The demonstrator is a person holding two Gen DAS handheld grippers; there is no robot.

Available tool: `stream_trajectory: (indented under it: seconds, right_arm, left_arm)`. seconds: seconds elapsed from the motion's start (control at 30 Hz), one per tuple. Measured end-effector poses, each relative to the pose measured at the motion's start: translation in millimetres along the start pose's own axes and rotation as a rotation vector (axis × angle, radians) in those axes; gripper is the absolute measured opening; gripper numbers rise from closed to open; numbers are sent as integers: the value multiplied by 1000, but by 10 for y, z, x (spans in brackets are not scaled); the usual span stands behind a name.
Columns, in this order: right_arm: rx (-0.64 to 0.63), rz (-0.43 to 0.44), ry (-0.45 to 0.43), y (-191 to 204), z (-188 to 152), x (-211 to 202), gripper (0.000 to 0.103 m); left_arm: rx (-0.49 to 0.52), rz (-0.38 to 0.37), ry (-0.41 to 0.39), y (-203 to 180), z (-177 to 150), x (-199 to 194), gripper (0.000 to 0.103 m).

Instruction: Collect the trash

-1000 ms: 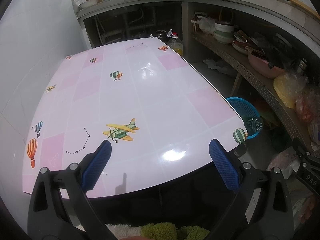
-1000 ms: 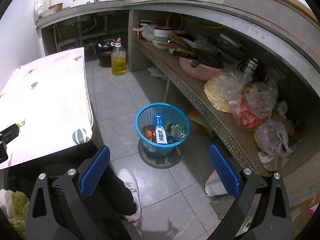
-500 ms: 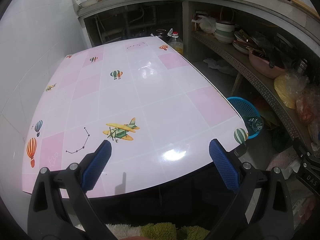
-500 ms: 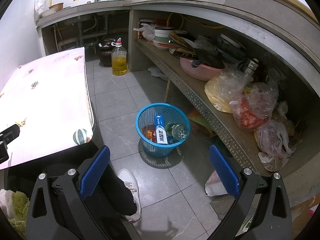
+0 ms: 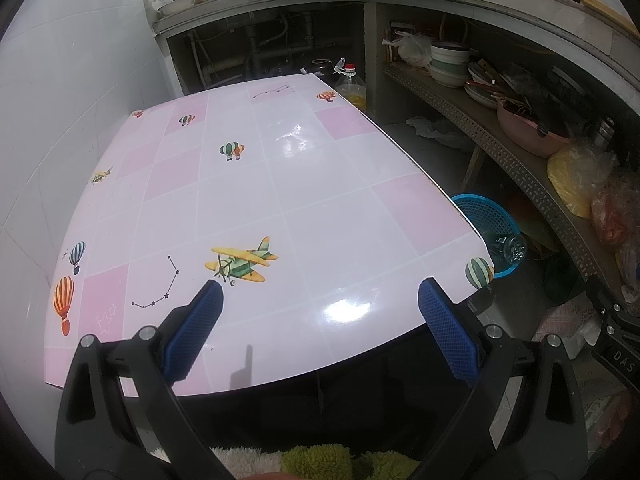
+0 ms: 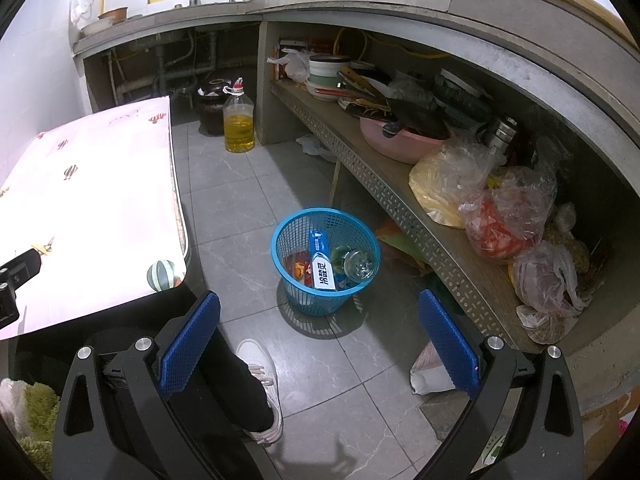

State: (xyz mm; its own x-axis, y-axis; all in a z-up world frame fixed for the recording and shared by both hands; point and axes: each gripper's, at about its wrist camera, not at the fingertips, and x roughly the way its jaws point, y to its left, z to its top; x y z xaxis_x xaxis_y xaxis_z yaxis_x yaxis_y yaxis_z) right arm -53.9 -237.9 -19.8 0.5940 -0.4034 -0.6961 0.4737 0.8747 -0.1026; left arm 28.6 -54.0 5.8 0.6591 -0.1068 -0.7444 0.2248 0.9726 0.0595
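A blue mesh basket (image 6: 325,260) stands on the grey tiled floor right of the table and holds a blue-and-white box (image 6: 322,264), a clear bottle (image 6: 358,264) and wrappers. Its rim (image 5: 486,210) also peeks out past the table's right edge in the left wrist view. My right gripper (image 6: 318,338) hangs open above the floor, short of the basket, with nothing between its blue pads. Over the near edge of the pink balloon-print table (image 5: 280,184) my left gripper (image 5: 320,328) is open and holds nothing. No loose trash shows on the tabletop.
A person's leg and white shoe (image 6: 262,380) are on the floor below the right gripper. An oil bottle (image 6: 238,122) stands on the floor by the counter. A low shelf (image 6: 400,184) on the right carries bowls, pans and plastic bags. A white bag (image 6: 432,372) lies under it.
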Motion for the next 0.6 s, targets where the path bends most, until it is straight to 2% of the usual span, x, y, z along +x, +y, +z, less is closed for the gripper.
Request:
stream_trajectory:
  seconds: [0.6]
  right_arm:
    - [-1, 0, 2, -1, 7, 0, 96]
  left_arm:
    - [-5, -1, 10, 10, 15, 3, 94]
